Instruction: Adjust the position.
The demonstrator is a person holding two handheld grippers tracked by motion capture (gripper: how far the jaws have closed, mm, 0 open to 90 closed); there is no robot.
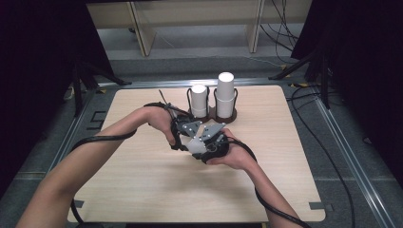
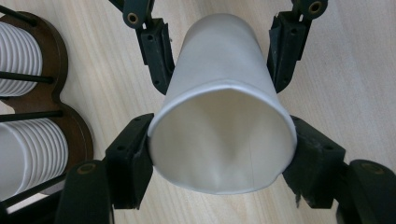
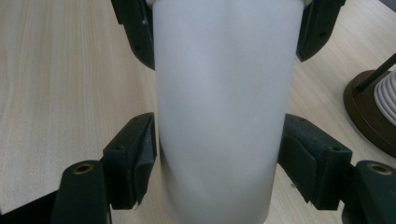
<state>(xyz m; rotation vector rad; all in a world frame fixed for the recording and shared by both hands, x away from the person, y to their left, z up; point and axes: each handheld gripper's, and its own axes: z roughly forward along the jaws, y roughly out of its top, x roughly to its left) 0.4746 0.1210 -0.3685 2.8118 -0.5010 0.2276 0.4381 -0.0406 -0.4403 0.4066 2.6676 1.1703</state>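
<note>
White paper cup sits between both grippers over the middle of the wooden table, near the brown holder with two cup stacks at the far side. Left gripper is clenched on the cup's rim end; right gripper grasps its body, both pads touching the sides.

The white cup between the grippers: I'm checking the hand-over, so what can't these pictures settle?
- High view: the white cup is hidden under the left gripper and right gripper.
- Right gripper view: the cup's top and bottom are cut off by the frame edges.
- Left gripper view: whether it is one cup or several nested cannot be told.
- The cup stacks are too small to count.
</note>
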